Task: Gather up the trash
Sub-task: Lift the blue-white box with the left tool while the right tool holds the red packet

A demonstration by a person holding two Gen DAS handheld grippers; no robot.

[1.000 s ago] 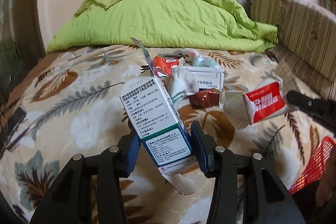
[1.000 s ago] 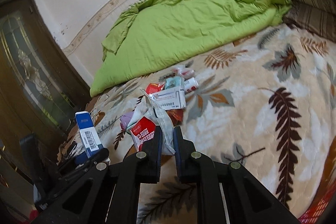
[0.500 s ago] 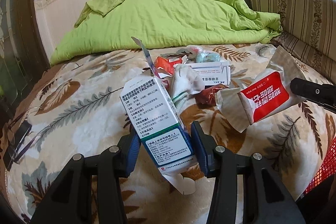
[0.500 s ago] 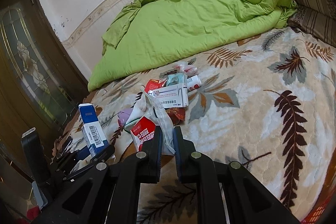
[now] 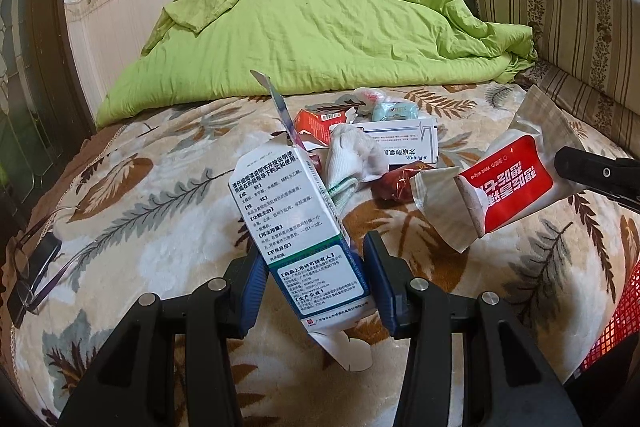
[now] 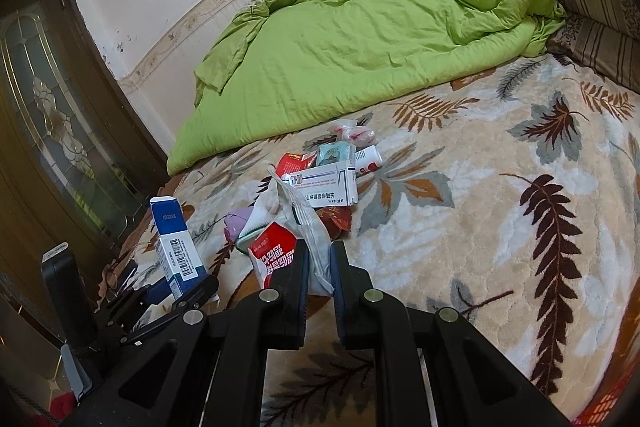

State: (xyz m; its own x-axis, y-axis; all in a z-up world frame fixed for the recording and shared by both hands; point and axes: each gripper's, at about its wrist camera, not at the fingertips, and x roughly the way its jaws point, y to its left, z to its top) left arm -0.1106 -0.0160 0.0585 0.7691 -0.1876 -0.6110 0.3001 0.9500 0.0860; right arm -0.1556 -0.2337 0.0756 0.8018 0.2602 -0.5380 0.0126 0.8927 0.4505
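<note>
The left gripper (image 5: 316, 281) pinches a white-and-blue medicine carton (image 5: 298, 227) between its blue pads, holding it tilted above the leaf-patterned bedspread (image 5: 160, 227). The right gripper (image 6: 319, 273) is clamped on a red-and-white wet-wipe packet (image 6: 280, 251) – jaws nearly together. Remaining trash – a white box (image 5: 404, 145), a glove (image 5: 352, 157), red wrappers – lies on the bedspread near the green quilt (image 5: 320, 35).

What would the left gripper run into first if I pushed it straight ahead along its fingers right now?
Likely the white glove, just past the medicine box the left gripper holds. The held box would reach it before the fingers do. Depth is hard to judge through the fisheye.
</note>
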